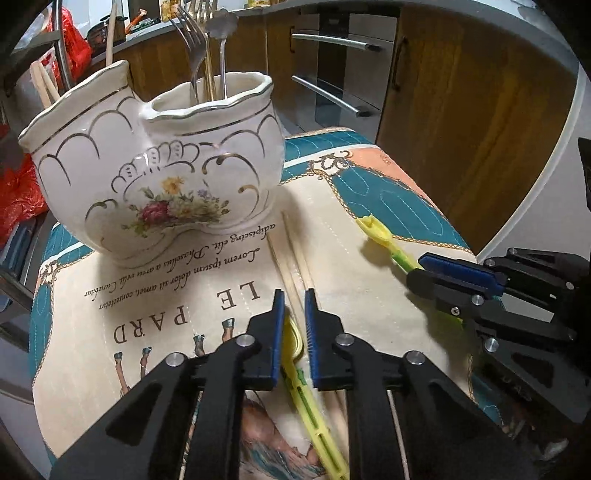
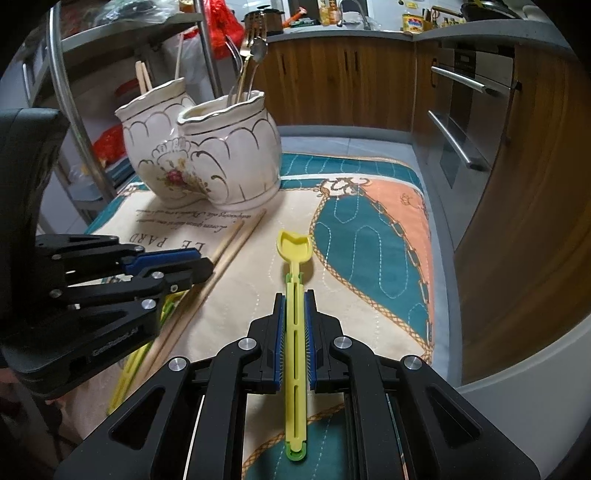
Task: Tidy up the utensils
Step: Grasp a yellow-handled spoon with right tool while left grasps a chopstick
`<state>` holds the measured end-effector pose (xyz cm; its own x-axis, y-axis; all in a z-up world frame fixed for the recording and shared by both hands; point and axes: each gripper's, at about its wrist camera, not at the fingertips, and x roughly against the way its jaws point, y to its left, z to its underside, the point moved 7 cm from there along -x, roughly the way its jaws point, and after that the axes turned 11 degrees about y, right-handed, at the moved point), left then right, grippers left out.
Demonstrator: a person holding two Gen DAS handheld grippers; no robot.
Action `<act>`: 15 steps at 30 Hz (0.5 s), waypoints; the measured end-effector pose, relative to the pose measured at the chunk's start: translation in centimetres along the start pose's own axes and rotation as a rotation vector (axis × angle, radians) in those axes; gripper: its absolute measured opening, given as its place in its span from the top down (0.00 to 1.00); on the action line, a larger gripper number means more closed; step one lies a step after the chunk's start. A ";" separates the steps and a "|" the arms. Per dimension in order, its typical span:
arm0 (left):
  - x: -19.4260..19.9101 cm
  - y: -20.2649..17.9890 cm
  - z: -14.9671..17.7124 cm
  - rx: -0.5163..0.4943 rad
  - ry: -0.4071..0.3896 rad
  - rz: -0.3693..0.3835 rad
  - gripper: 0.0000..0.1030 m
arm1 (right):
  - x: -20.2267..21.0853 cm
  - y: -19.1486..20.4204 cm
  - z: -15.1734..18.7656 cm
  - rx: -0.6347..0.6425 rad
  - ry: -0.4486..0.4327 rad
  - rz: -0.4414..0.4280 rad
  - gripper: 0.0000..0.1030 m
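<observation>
Floral white holder, yellow spoon

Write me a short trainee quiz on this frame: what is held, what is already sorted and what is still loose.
1. True or false: the right tongs are shut on a yellow spoon.
2. In the ceramic holder, the compartment with the metal forks also holds: A) a metal spoon B) a knife C) a whisk.
3. How many wooden chopsticks lie loose on the mat?
Key: 1 true; 2 A; 3 two.
</observation>
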<state>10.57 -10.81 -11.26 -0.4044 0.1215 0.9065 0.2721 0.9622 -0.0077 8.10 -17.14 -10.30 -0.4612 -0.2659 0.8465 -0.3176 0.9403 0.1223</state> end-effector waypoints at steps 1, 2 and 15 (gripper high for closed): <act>-0.1 0.1 0.0 0.004 0.006 0.005 0.91 | 0.0 0.0 0.0 0.000 0.001 -0.002 0.89; -0.1 0.2 0.0 0.002 0.007 0.006 0.91 | -0.1 -0.1 0.0 0.000 0.001 -0.003 0.89; -0.3 -0.6 -1.2 -0.050 -0.004 0.036 0.96 | -0.3 -0.1 0.0 0.000 0.007 -0.006 0.90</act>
<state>11.55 -11.73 -11.08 -0.3967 0.1565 0.9045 0.3295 0.9440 -0.0188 8.34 -17.17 -10.59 -0.4532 -0.2699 0.8496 -0.3202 0.9387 0.1274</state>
